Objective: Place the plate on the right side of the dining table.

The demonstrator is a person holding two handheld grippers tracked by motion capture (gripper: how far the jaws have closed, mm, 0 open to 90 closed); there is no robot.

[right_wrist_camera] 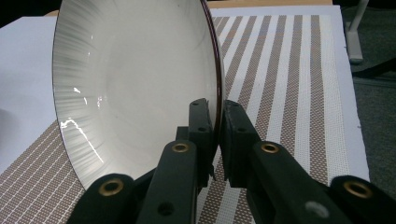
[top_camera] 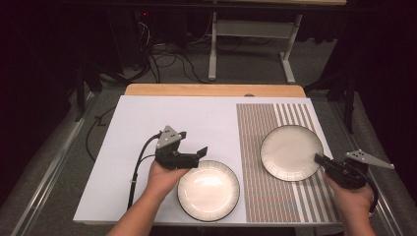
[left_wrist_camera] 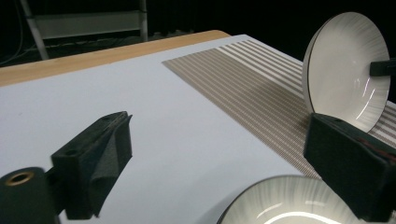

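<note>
White glazed ceramic with a thin dark rim is making up both plates on the table. The near plate (top_camera: 208, 190) is lying flat on the white sheet (top_camera: 147, 128), just beside the left edge of the striped placemat (top_camera: 255, 147). The left gripper (top_camera: 194, 156) is hovering just off that plate's upper-left rim, farther from the placemat than the plate; its jaws are standing wide apart with nothing between them. In the left gripper view the near plate (left_wrist_camera: 280, 205) is showing at the bottom, partly under the right-hand jaw and not touched by either pad.

The second plate (top_camera: 291, 152) is sitting over the placemat, on its striped right part. The right gripper (top_camera: 322, 161) is clamping this plate at its lower-right rim, at the placemat's right side. In the right gripper view the two jaws are pinching the dark rim of the plate (right_wrist_camera: 140, 84), one pad on the inner face and one on the outer. In both gripper views this plate (left_wrist_camera: 348, 70) is standing tilted steeply, its inner face turned toward the white sheet, with the placemat's stripes (right_wrist_camera: 280, 93) running beneath and behind it.
</note>
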